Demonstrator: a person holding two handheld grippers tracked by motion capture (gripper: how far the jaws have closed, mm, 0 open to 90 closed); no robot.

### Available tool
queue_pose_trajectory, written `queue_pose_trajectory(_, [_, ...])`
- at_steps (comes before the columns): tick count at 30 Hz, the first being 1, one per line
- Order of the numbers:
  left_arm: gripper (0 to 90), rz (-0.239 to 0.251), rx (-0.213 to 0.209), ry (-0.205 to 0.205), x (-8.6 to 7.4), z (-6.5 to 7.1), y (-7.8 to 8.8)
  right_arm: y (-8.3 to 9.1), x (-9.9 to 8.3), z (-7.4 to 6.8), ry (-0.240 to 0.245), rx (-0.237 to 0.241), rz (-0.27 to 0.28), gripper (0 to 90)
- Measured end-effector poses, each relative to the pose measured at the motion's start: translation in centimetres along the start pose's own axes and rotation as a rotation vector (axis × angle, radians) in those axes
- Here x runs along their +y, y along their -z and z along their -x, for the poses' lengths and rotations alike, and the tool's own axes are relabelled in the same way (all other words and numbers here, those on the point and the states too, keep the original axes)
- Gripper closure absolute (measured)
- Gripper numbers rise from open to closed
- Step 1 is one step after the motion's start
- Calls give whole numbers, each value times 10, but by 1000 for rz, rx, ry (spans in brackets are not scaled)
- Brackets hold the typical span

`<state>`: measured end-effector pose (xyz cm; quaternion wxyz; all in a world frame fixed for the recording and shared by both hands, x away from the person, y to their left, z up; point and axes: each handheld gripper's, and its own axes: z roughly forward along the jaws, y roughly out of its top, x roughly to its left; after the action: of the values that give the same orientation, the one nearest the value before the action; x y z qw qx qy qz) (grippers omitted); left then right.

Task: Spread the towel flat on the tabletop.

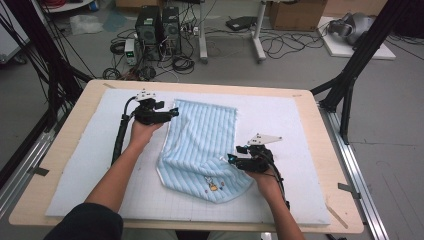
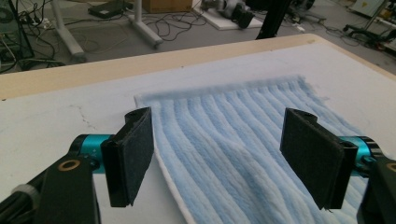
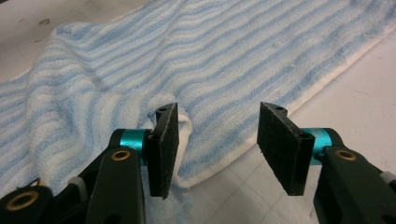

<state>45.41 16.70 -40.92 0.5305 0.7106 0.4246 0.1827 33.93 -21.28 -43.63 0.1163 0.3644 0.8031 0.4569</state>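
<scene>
A research lab or recording workshop is indicated. A pale wooden surface covered by a white gridded foam mat is framed by black metal struts and aluminium rails. On the grey concrete floor behind it, two black desktop computer towers are set among tangled black cables. The white legs of a desk and brown cardboard boxes are seen further back.

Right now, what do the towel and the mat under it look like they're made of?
Towel: soft terry-like cloth, probably cotton, with fuzzy blue and white ribs and a small embroidered figure near one corner. Mat: white, matte, faintly gridded, possibly foam or felt; hard to tell which.
</scene>
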Motion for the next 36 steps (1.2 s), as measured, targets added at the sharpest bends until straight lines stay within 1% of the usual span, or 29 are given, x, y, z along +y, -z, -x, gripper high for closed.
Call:
queue_pose_trajectory(3, [262,5,-6,-1,-3,3,8,1,0,1,-9,-13,1,476])
queue_pose_trajectory(5, [261,21,-18,7,-5,6,15,1,0,3,-11,-24,5,476])
queue_pose_trajectory(6, [262,15,-24,7,-6,7,18,2,0,4,-17,-27,9,475])
queue_pose_trajectory(8, [264,39,-37,5,-13,10,28,3,0,5,-21,-47,12,475])
queue_pose_trajectory(10, [272,25,-54,-7,-20,11,33,1,0,6,-19,-57,16,474])
queue_pose_trajectory(12, [272,15,-52,-26,-27,12,39,-1,0,5,-13,-58,13,472])
queue_pose_trajectory(13, [272,8,-57,-24,-29,11,42,-2,0,4,-15,-55,13,472])
queue_pose_trajectory(15, [271,29,-62,-22,-37,12,51,-3,2,2,-14,-49,12,472])
queue_pose_trajectory(16, [272,28,-65,-16,-39,12,54,-2,3,1,-11,-53,16,471])
queue_pose_trajectory(18, [273,31,-68,-22,-46,11,60,-1,6,2,-15,-52,30,470])
queue_pose_trajectory(20, [274,27,-70,-14,-51,9,67,-1,9,3,-24,-67,35,468])
queue_pose_trajectory(21, [274,34,-69,-3,-54,8,70,-1,10,4,-31,-71,36,468])
queue_pose_trajectory(22, [274,45,-69,2,-56,7,74,-2,11,5,-43,-69,40,470])
queue_pose_trajectory(24, [274,58,-72,3,-61,7,80,-5,13,6,-85,-55,59,473])
queue_pose_trajectory(25, [274,59,-71,2,-63,7,82,-8,15,6,-86,-60,58,473])
queue_pose_trajectory(28, [275,56,-66,-11,-65,6,86,-22,21,2,-72,-83,10,469])
queue_pose_trajectory(30, [277,67,-53,-28,-67,6,87,-30,24,-1,-64,-79,-6,466])
queue_pose_trajectory(32, [279,69,-54,-23,-67,4,87,-37,26,-4,-54,-81,-25,457])
queue_pose_trajectory(34, [279,72,-52,-15,-68,2,88,-45,28,-6,-29,-94,-65,445])
queue_pose_trajectory(35, [278,73,-52,-15,-68,2,88,-49,28,-6,-27,-93,-86,436])
queue_pose_trajectory(36, [279,76,-52,-12,-68,1,89,-54,28,-7,-15,-101,-107,429])
